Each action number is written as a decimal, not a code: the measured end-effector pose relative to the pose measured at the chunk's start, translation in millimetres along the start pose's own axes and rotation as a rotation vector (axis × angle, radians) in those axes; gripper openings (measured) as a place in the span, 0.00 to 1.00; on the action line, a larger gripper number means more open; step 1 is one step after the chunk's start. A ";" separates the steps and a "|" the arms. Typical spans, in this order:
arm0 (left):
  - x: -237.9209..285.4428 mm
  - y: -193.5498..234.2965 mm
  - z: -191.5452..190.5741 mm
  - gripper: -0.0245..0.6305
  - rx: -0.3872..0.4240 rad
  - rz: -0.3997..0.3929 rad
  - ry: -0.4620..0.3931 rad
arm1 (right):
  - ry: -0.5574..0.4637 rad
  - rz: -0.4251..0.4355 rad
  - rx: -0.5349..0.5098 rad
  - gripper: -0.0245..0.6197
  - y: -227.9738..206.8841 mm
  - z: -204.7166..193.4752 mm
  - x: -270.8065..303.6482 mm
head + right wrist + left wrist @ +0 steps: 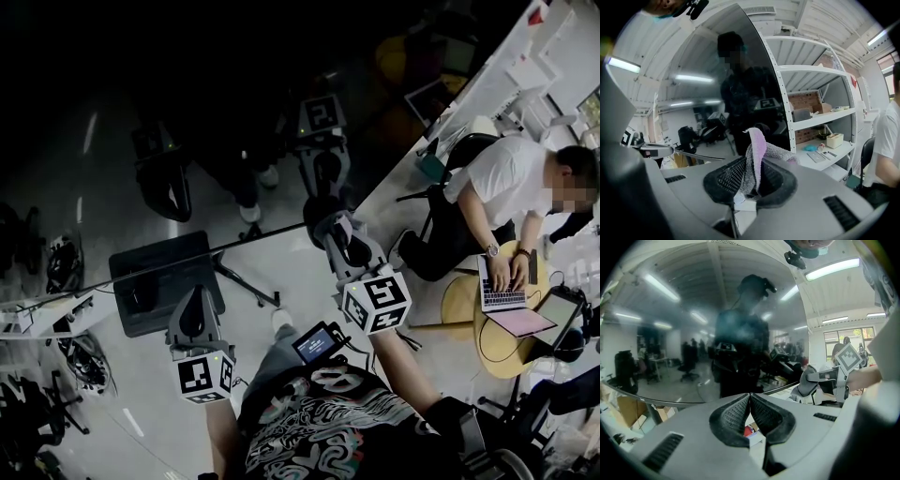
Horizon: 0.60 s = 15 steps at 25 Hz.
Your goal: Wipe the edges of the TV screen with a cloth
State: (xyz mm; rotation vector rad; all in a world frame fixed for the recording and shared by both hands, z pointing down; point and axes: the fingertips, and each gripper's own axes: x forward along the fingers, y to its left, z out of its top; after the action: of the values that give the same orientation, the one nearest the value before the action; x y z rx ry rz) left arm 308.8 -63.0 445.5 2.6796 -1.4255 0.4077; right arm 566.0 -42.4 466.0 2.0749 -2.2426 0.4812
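TV screen (112, 75): dark, glossy, mirroring the office, just ahead of both sets of fingers. Cloth (757, 152) pinched between right gripper (751, 169) fingers. Left gripper (750, 398) fingers pressed together, empty. White shelves (820, 112) beyond the right fingers.

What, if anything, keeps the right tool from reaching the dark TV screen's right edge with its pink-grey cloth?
Probably nothing, so yes: the right tool is shut on the pink-grey cloth, and the right edge of the dark glossy TV screen stands just ahead, nothing between.
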 end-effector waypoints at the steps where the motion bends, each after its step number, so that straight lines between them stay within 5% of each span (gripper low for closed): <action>1: 0.4 0.7 -0.8 0.07 -0.003 0.005 -0.001 | 0.002 -0.002 -0.005 0.17 0.6 0.7 0.0; 15: -5.3 20.1 1.9 0.07 -0.029 0.124 -0.049 | 0.004 -0.022 -0.108 0.17 1.4 0.9 -3.4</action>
State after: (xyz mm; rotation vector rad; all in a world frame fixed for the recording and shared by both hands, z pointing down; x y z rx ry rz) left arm 289.8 -70.5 441.1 2.6047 -1.6036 0.3303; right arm 565.1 -39.4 464.1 2.0416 -2.1894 0.3537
